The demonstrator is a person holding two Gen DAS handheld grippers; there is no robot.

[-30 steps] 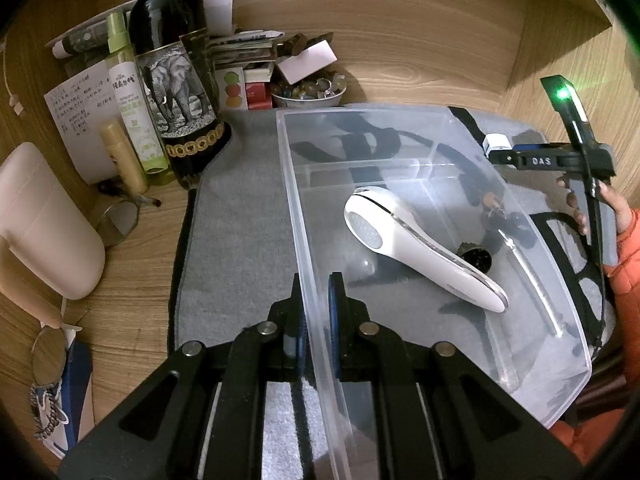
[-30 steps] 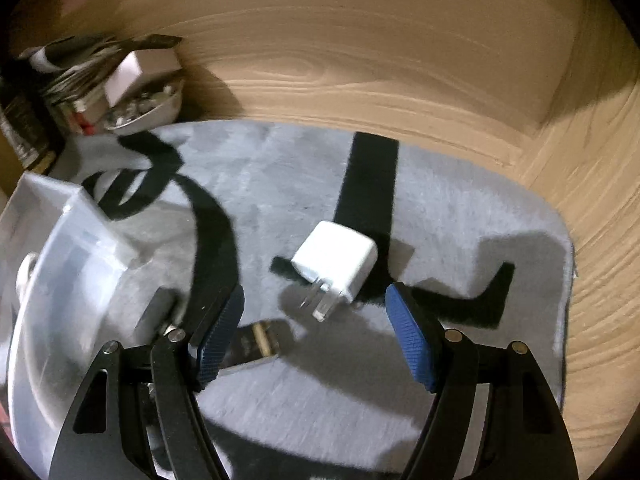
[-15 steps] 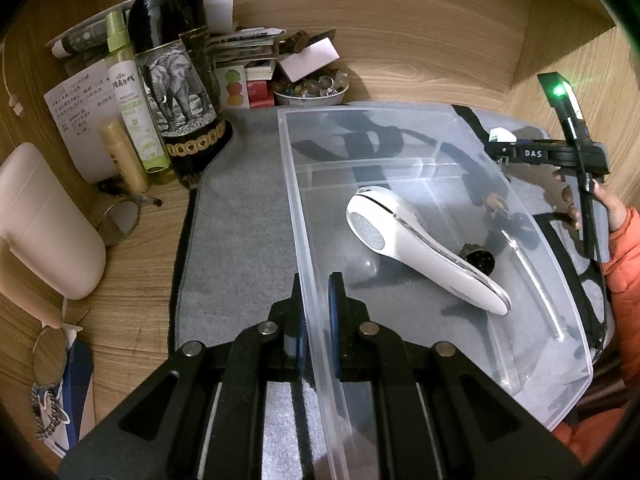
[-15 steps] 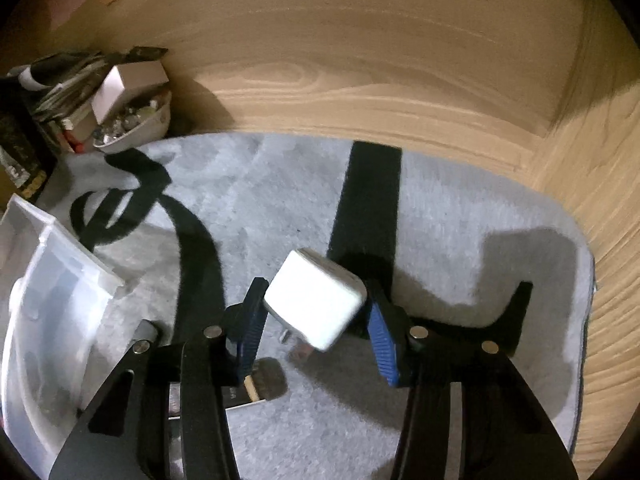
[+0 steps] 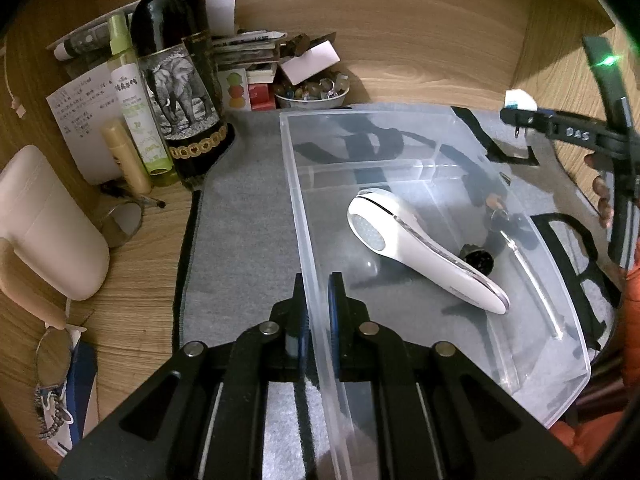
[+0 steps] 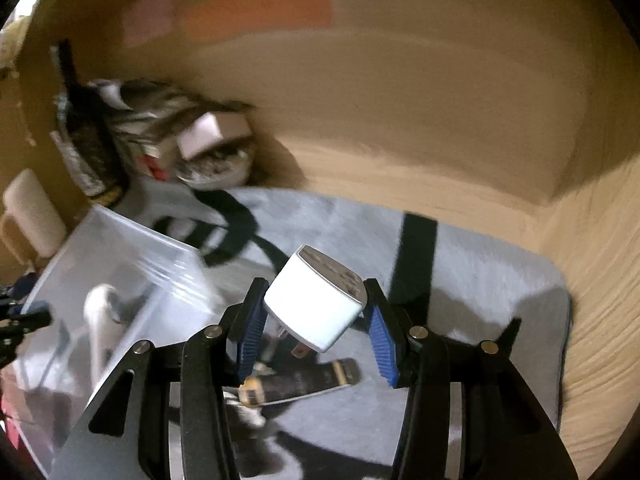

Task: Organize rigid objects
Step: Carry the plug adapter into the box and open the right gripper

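Note:
My left gripper (image 5: 317, 312) is shut on the near left wall of a clear plastic bin (image 5: 304, 216) that stands on a grey mat (image 5: 240, 216). In the bin lie a white handheld device (image 5: 420, 252), a small black round part (image 5: 478, 260) and a thin metal rod (image 5: 532, 284). My right gripper (image 6: 314, 320) is shut on a white plug adapter (image 6: 316, 300) and holds it above the mat, right of the bin (image 6: 120, 264). The adapter also shows in the left wrist view (image 5: 519, 101), at the far right above the bin's far corner.
A dark wine bottle (image 5: 176, 80), a green spray bottle (image 5: 134, 100), a bowl of small stones (image 5: 312, 94) and papers crowd the back left. A dark tube-shaped object (image 6: 304, 384) lies on the mat under the right gripper. Wooden walls enclose the back and right.
My right gripper closed on the white adapter and lifted it off the mat, swinging up and towards the bin. My left gripper has kept its hold on the bin wall.

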